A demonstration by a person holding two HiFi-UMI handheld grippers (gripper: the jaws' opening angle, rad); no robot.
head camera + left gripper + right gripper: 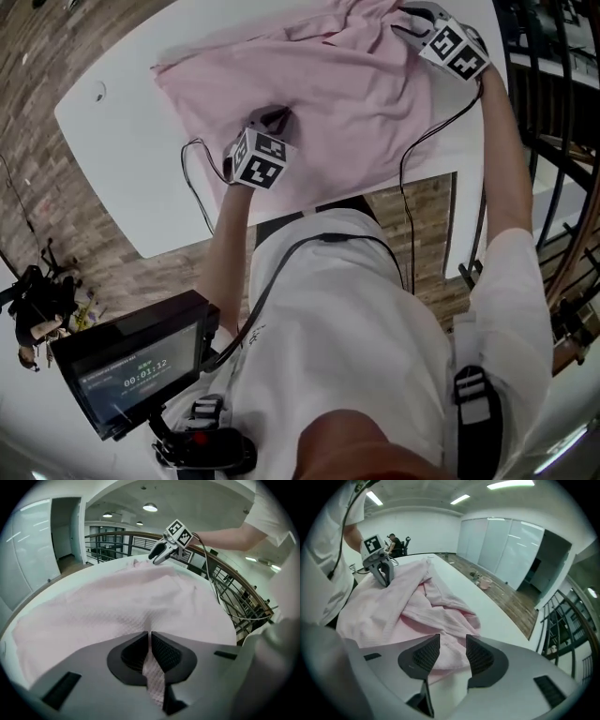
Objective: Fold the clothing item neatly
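L gripper [150,637]: jaws clenched on a thin pinch of pink cloth, which runs down betw. the pads. R gripper [453,644]: jaws released and apart, pads not pressing. A bunched edge of cloth lies just beyond and below them, table top showing under the gap.

Garment [328,94]: pale pink, fine waffle-like texture, one piece. Spread over most of the white table [122,150], reaching the table's near edge by the person. Mostly flat at table centre w/ shallow creases. At the table's far right corner it's rumpled, folds heaped on each other [440,604]. One edge trails toward the table's far left side.

L gripper [278,117] sits on the cloth near the table's near edge, its marker cube [258,157] facing up. R gripper [412,21] is at the table's far right corner, over the rumpled part, well apart from L.

Black cables run off the table's near edge from both grippers. Small screen [141,370] on the near side of the table.
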